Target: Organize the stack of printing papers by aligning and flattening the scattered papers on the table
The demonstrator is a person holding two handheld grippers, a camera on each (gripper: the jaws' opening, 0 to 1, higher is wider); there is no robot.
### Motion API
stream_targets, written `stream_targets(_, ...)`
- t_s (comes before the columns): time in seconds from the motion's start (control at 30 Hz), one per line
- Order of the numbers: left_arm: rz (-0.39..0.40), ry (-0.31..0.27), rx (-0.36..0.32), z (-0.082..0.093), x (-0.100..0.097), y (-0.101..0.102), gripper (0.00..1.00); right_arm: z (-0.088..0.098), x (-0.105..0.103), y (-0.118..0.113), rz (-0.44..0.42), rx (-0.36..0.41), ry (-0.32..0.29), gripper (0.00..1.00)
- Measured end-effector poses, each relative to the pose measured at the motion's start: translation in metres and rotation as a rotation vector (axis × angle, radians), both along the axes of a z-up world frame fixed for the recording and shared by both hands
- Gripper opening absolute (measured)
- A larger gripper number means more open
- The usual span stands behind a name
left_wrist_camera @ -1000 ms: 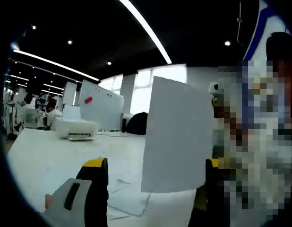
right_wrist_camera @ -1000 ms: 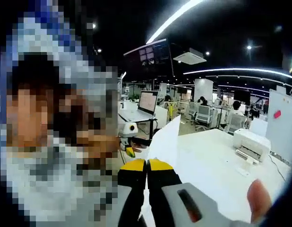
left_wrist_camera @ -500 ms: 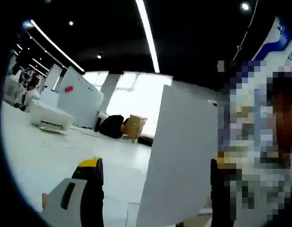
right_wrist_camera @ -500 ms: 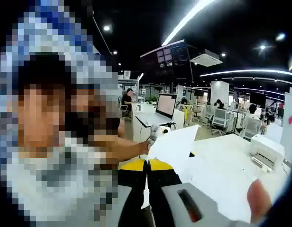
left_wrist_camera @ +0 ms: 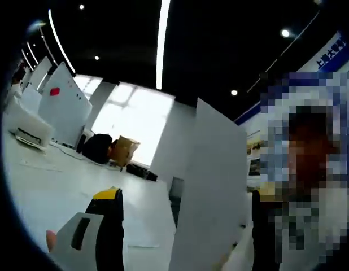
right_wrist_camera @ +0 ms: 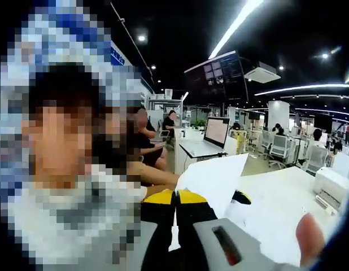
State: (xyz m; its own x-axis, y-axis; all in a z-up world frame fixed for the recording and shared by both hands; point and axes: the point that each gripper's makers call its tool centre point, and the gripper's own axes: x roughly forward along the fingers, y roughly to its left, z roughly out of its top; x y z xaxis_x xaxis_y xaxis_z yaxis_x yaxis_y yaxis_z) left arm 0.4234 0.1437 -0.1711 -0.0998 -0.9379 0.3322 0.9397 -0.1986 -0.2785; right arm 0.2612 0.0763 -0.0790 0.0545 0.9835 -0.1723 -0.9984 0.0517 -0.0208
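Right gripper view: your right gripper (right_wrist_camera: pixel 175 197) pinches the sheet (right_wrist_camera: pixel 215 179) at frame centre; the left gripper (left_wrist_camera: pixel 180 226) gapes wide. Lower it flat onto the table (left_wrist_camera: pixel 56 180), edges squared.

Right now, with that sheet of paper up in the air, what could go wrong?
The right gripper is shut on one edge of the white sheet of printing paper, so the sheet may sag, crease or slip. The open left gripper has the raised sheet between its jaws; closing carelessly might crumple it. Other papers lie below on the white table.
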Motion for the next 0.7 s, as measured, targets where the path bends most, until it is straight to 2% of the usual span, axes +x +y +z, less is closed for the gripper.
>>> stream_targets(0.1, -0.033, -0.011, -0.003, 0.001, -0.004, -0.005, 0.97, 0.002, -0.003, 0.002, 0.014, 0.004, -0.002, 0.00)
stream_targets(0.27, -0.042, -0.030, -0.004, 0.002, -0.008, -0.016, 0.97, 0.004, -0.007, 0.005, 0.032, 0.015, -0.004, 0.00)
stream_targets(0.33, -0.043, -0.015, -0.016, 0.003, -0.004, -0.018, 0.97, 0.003, -0.006, 0.007, 0.021, 0.007, -0.016, 0.00)
stream_targets(0.4, -0.081, 0.000, -0.046, 0.010, -0.009, -0.017, 0.96, 0.001, 0.000, 0.006, 0.008, 0.000, -0.007, 0.00)
stream_targets(0.53, -0.147, -0.049, -0.040, 0.012, -0.034, -0.021, 0.92, -0.005, 0.010, 0.005, -0.011, -0.009, 0.018, 0.00)
stream_targets(0.7, -0.165, -0.083, -0.021, 0.010, -0.051, -0.025, 0.89, -0.016, 0.029, 0.002, -0.045, -0.030, 0.054, 0.00)
